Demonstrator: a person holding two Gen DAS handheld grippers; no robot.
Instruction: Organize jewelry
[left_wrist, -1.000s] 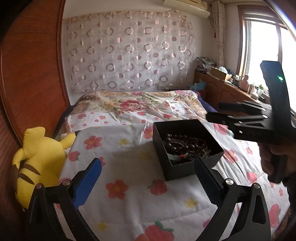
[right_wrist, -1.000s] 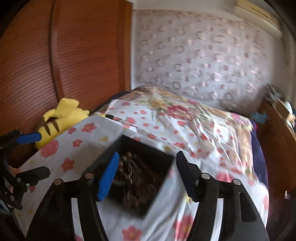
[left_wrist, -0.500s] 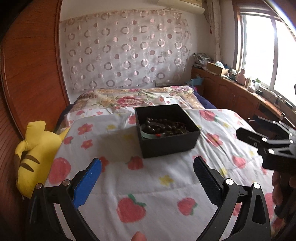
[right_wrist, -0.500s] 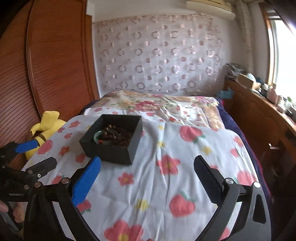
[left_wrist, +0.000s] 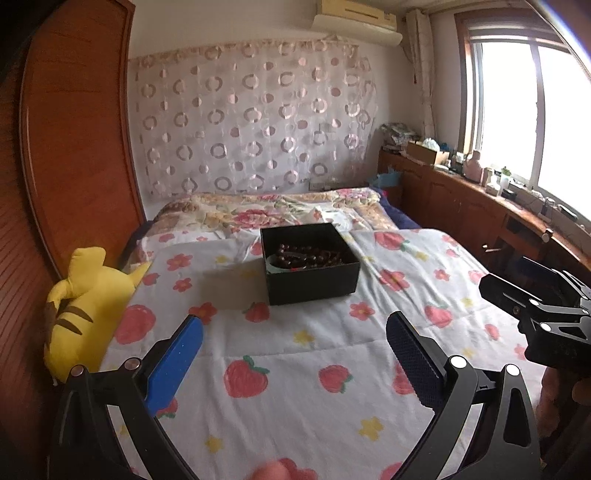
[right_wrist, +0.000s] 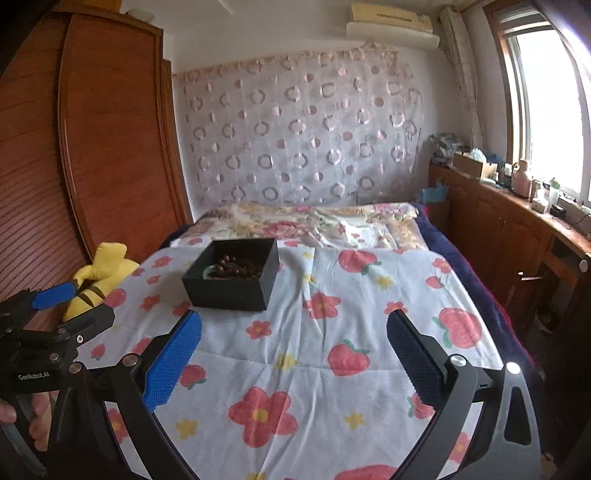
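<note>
Tilting downward over the bed (left_wrist: 303, 369), the left gripper (left_wrist: 294, 334) has its 2 jaws spread wide with nothing between them, only the flowered sheet showing below. Its blue pad sits on the left finger and a dark pad on the right. In the right wrist view the right gripper (right_wrist: 294, 330) points the same way, slightly downward, its jaws also wide apart and empty. Each gripper shows in the other's view: the right one at the right edge of the left view, gripped by a hand (left_wrist: 565, 391), and the left one at the left edge of the right view, with fingers (right_wrist: 38, 417) wrapped round its handle.

A black box (left_wrist: 309, 263) rests on the sheet well ahead of both grippers, apart from all jaws. In the left view it lies ahead, about centred between the fingertips; in the right view it sits ahead and to the left, beyond the blue finger. Inside lie dark beads (left_wrist: 306, 254) and a pale green bangle (right_wrist: 209, 271). A yellow plush (left_wrist: 86, 306) lies at the bed's left edge.
</note>
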